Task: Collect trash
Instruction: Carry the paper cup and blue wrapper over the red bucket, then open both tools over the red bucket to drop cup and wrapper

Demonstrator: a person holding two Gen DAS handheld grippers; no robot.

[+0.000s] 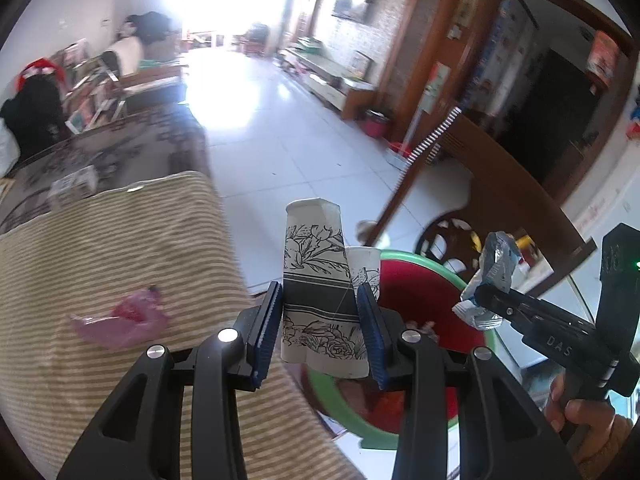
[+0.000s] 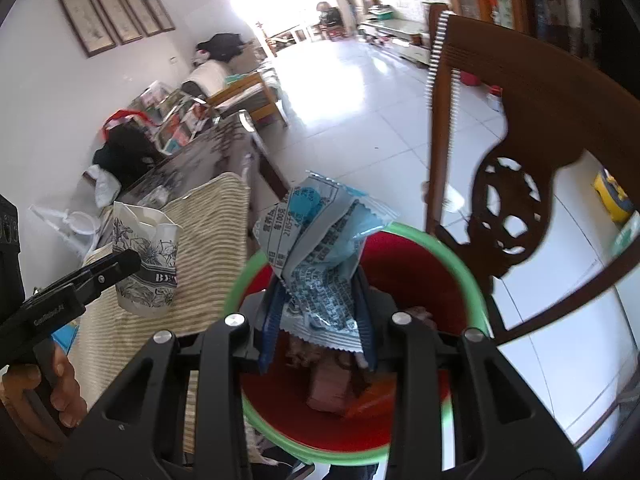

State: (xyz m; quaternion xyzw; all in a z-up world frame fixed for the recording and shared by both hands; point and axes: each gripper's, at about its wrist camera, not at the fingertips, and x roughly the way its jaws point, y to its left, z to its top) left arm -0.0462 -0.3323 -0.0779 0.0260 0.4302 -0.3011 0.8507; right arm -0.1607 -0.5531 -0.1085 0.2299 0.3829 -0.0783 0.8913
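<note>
Presently, one red bin [image 2: 404,264] with a green rim serves as the reference point. Inside it lie pieces of rubbish: a pinkish-brown packet, an orange scrap and some crumpled items; an exact count cannot be made out.

Left gripper [image 1: 322,320]: jaws closed on one flattened paper cup [image 1: 316,280] with a black floral print, held upright at the bin's near rim, partly over the striped cloth [image 1: 120,248]. A second white cup [image 1: 366,268] shows just behind the first; whether it is also gripped cannot be told.

Right gripper [image 2: 320,320]: jaws drawn narrow, pinching one blue-and-white snack wrapper [image 2: 320,256] directly above the bin's opening.

One pink plastic scrap [image 1: 124,316] lies on the striped cloth, well apart from the bin. One carved wooden chair [image 2: 516,128] stands just beyond the bin.
</note>
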